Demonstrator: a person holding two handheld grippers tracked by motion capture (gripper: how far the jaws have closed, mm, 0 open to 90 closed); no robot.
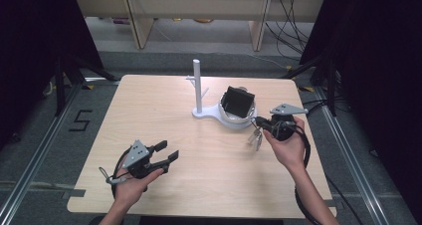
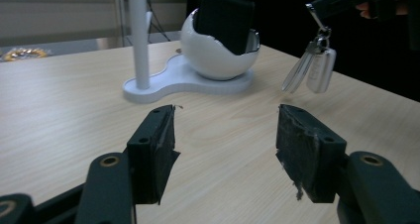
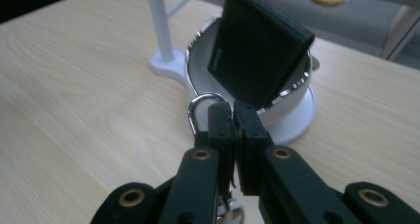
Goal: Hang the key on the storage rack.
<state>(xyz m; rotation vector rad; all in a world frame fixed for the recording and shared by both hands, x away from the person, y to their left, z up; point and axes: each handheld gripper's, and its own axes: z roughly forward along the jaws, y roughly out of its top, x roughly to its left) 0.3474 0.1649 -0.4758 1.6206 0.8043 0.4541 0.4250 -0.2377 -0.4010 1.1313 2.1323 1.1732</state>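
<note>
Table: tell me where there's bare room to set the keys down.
Bare wood lies left of the white stand, running to the table edge, and across the near strip between the left gripper and the right gripper. It is crowded by the bowl holding the black wallet, where the keys hang.

Setting: laboratory or recording studio for manipulation trials.
Evidence: a pale wood-grain surface (image 1: pixel 149 115) standing alone at the centre of the frame on grey carpeted floor (image 1: pixel 45 150); black curtains (image 1: pixel 30 31) closing off the upper left and right; dark tripod legs (image 1: pixel 64 75) at both sides; metal floor rails (image 1: pixel 356 155) running along the lower left and right; a "5" in black tape (image 1: pixel 79 120) on the floor at left; loose cables (image 1: pixel 288 26) at upper right; light wooden furniture legs (image 1: pixel 137 21) across the top.
</note>
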